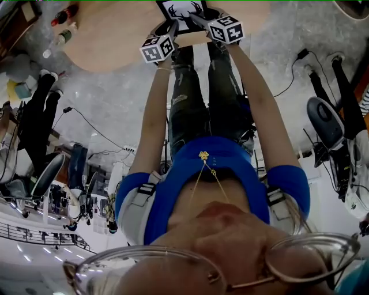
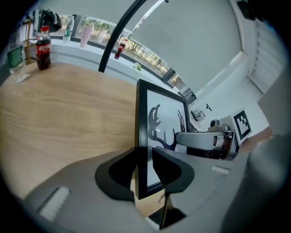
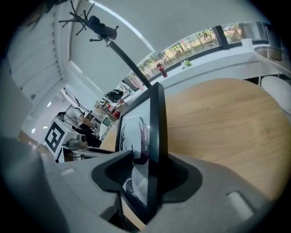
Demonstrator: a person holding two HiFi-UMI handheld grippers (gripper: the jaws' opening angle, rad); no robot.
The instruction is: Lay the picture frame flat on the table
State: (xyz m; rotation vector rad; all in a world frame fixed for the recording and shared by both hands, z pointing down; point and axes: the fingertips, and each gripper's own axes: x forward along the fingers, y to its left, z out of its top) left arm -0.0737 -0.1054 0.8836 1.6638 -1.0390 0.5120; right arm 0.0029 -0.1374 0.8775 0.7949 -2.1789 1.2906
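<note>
Left gripper (image 2: 144,154) and right gripper (image 3: 149,157) each clamping one side edge of antler-print picture frame (image 2: 161,132), holding it upright over near edge of wooden table (image 2: 68,118). Tilting apparently not yet begun. Next: tipping frame over together, lowering it flat.

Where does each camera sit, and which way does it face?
Head view: on the person's head, facing steeply down; shows chest, legs, arms, left tongs and right tongs at the picture frame, by the wooden table.
Left gripper view: on the left tongs, looking along them across the table; frame between them, right tongs beyond.
Right gripper view: on the right tongs, likewise; left tongs beyond.
Shared: all see the frame.
</note>
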